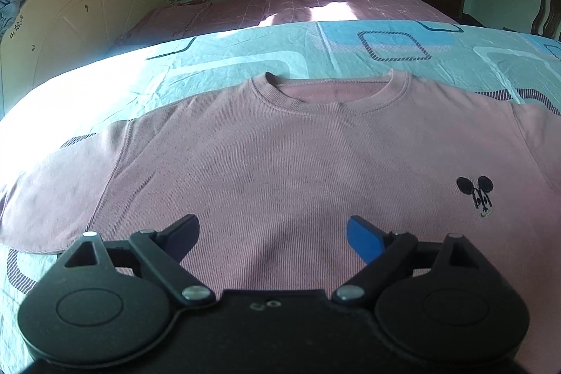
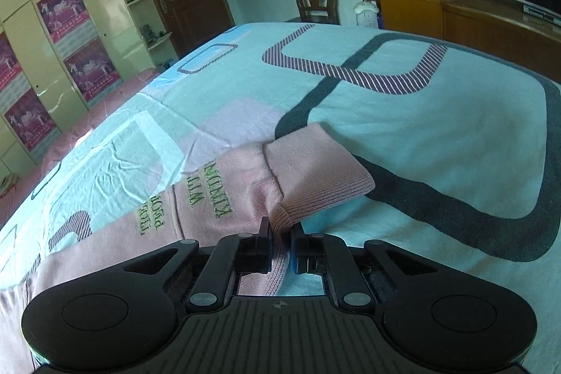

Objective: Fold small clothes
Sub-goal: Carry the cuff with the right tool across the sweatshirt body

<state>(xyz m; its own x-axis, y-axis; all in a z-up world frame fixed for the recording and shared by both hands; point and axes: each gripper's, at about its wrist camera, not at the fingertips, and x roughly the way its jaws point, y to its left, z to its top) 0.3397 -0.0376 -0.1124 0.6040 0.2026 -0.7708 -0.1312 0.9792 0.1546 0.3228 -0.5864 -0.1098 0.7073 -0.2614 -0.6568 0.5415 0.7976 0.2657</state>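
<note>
Sweatshirt (image 1: 280, 156) flat on bedspread (image 2: 438, 135); cuff (image 2: 315, 174) in clenched right hand-held gripper (image 2: 280, 246), left hand-held gripper (image 1: 273, 237) released.

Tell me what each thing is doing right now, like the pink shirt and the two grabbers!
pink sweatshirt: spread flat on the bedspread, front up, not folded yet.
sleeve cuff: pinched and bunched up at the right gripper.
left gripper: open, over the sweatshirt's body, holding nothing.
right gripper: shut on the sleeve cuff.
bedspread: laid out under the sweatshirt, a bit wrinkled.
</note>
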